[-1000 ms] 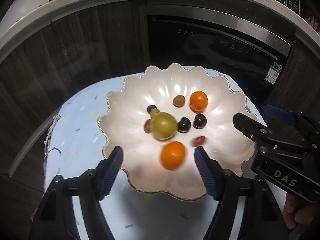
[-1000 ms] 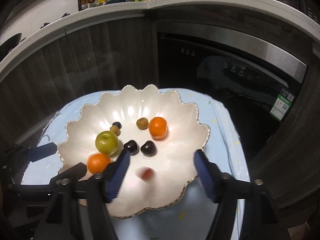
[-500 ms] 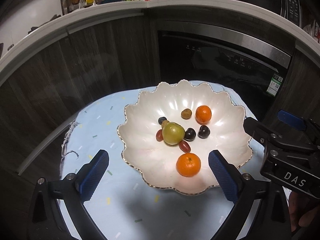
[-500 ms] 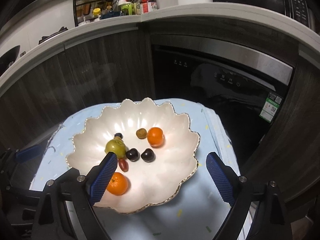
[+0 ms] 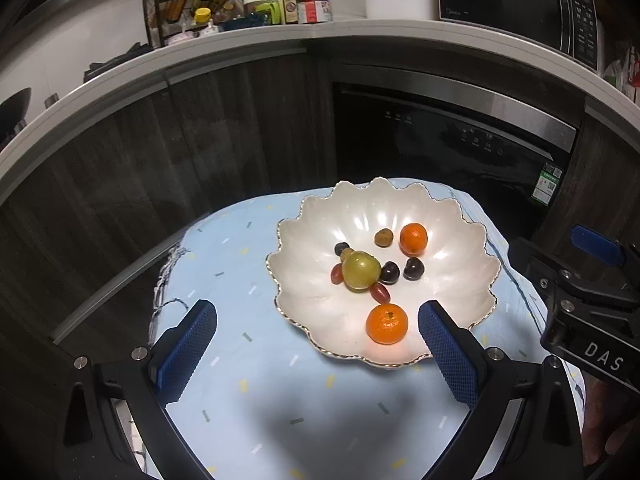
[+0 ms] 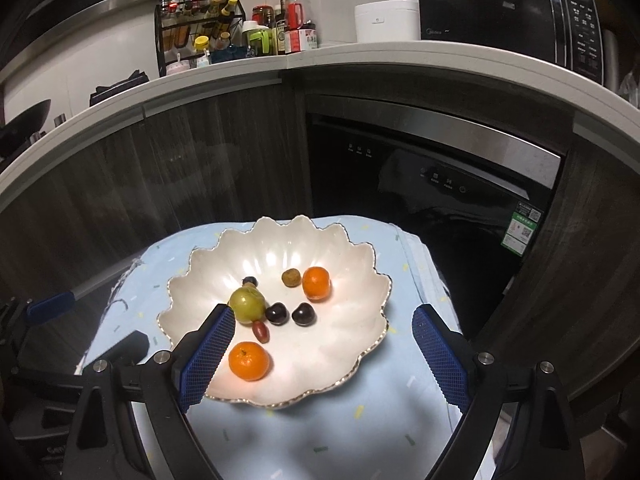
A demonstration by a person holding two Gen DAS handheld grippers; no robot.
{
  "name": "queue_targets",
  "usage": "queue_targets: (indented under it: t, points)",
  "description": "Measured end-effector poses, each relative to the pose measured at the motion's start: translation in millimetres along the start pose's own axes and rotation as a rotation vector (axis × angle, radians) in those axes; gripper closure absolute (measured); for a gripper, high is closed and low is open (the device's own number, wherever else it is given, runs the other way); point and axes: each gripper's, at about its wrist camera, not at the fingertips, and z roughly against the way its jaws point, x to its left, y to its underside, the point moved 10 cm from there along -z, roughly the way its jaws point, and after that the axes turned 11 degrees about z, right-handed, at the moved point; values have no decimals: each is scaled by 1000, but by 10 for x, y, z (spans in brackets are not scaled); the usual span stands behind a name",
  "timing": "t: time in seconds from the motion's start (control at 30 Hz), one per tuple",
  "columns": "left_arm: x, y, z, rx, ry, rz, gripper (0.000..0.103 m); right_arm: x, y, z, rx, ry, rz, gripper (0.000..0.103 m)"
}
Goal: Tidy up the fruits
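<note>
Left gripper [image 5: 316,344] jaws wide, just opened, nothing between them. Scalloped bowl [image 5: 460,216] on the table holds all fruit – near tangerine [image 5: 387,323] loose by the rim. Right gripper [image 6: 320,356] likewise wide, empty. Risk: a nudged bowl sets round fruit rolling out.

Pale blue cloth-covered table [image 5: 256,360], white scalloped bowl [image 5: 460,280] resting on it

The green fruit [image 6: 247,305] hides most of a small brown fruit behind it; bottle labels [image 6: 308,42] are unreadable.
</note>
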Motion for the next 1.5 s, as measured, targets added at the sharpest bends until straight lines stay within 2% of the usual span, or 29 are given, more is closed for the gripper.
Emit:
queue_targets:
  t: [0.57,0.67,1.07,1.5]
  points:
    - [193,69,383,-49,-24,41,0,67,113,398,-15,29,10,12]
    - [216,92,434,-55,-25,43,0,104,129,461,-21,32,16,6]
    - [300,193,670,-87,-45,43,0,181,215,705,-43,35,19,6]
    - [346,418,825,-80,-31,80,0,200,381,888,-38,51,17,6]
